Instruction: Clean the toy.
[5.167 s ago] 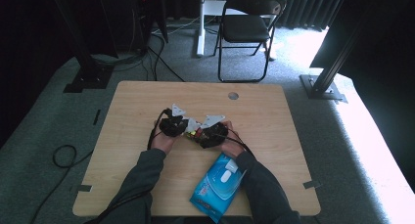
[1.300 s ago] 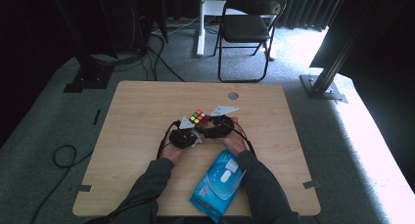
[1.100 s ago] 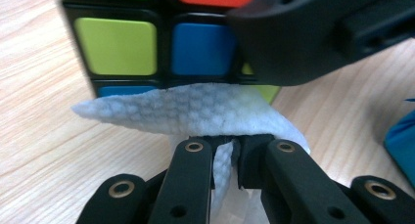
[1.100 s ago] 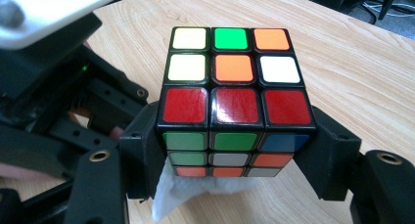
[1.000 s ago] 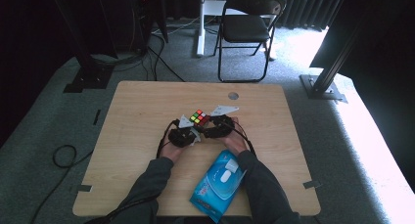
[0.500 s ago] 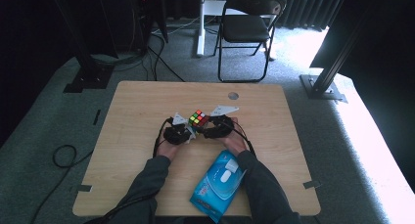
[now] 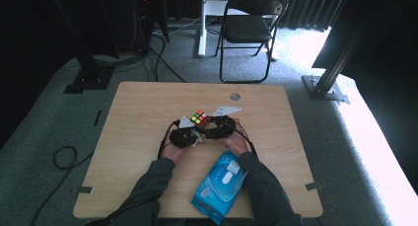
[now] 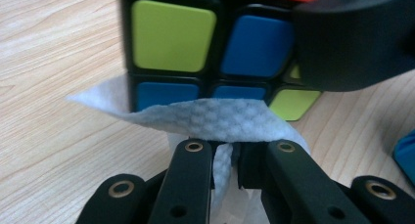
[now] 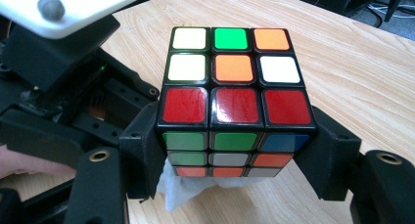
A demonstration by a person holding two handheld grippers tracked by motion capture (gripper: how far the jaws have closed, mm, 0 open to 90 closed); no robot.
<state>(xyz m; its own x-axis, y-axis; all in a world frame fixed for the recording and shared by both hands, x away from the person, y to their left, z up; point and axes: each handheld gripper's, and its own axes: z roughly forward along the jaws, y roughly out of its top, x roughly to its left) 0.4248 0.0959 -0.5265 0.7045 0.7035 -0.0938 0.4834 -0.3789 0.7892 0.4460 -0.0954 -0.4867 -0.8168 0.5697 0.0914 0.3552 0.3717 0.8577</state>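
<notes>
A Rubik's cube (image 9: 232, 106) with a scrambled top of red, white, orange and green is clamped between the two jaws of my right gripper (image 9: 234, 155), above the wooden table (image 7: 138, 112). My left gripper (image 8: 234, 153) is shut on a white wipe (image 8: 220, 119), whose edge is pressed against the cube's (image 8: 205, 43) blue and yellow face. The wipe (image 9: 181, 192) pokes out under the cube. In the high view the cube (image 7: 199, 118) sits mid-table, with the left gripper (image 7: 185, 134) and the right gripper (image 7: 219, 127) close together.
A blue pack of wipes (image 7: 220, 184) lies near the table's front edge between the person's forearms. A round hole (image 7: 235, 96) marks the far side of the table. A folding chair (image 7: 249, 28) and black stands are on the floor beyond.
Five seconds ago both grippers were low with the cube hidden; now the cube shows, held up between them. In the last second the left gripper has shifted slightly to the left.
</notes>
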